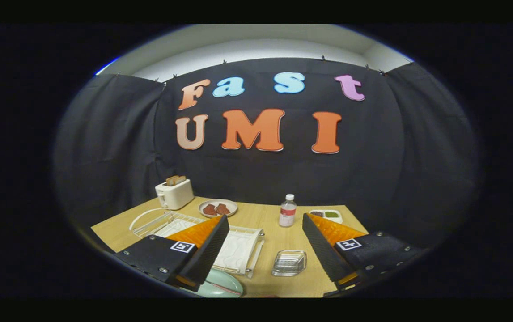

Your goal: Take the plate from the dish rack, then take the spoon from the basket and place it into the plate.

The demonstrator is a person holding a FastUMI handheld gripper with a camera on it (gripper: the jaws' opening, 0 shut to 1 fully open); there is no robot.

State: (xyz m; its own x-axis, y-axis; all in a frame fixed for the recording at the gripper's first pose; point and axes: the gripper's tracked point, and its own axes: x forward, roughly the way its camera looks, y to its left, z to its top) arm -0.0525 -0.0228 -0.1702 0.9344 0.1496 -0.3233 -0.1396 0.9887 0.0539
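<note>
My gripper [265, 219] is held above the wooden table [274, 223], open, with a wide gap and nothing between its orange-and-black fingers [202, 243]. Under the left finger lies a white wire dish rack [238, 250] with a white tray inside it. A pale green plate [222, 285] with a reddish edge shows at the near end of the rack, partly hidden by the left finger. I cannot tell whether it rests in the rack or beside it.
A small clear glass dish [289, 262] sits between the fingers. Beyond them are a water bottle [287, 210], a white toaster [174, 193] holding toast, a plate of brown food [217, 208] and a small white tray [326, 215] of green and dark items.
</note>
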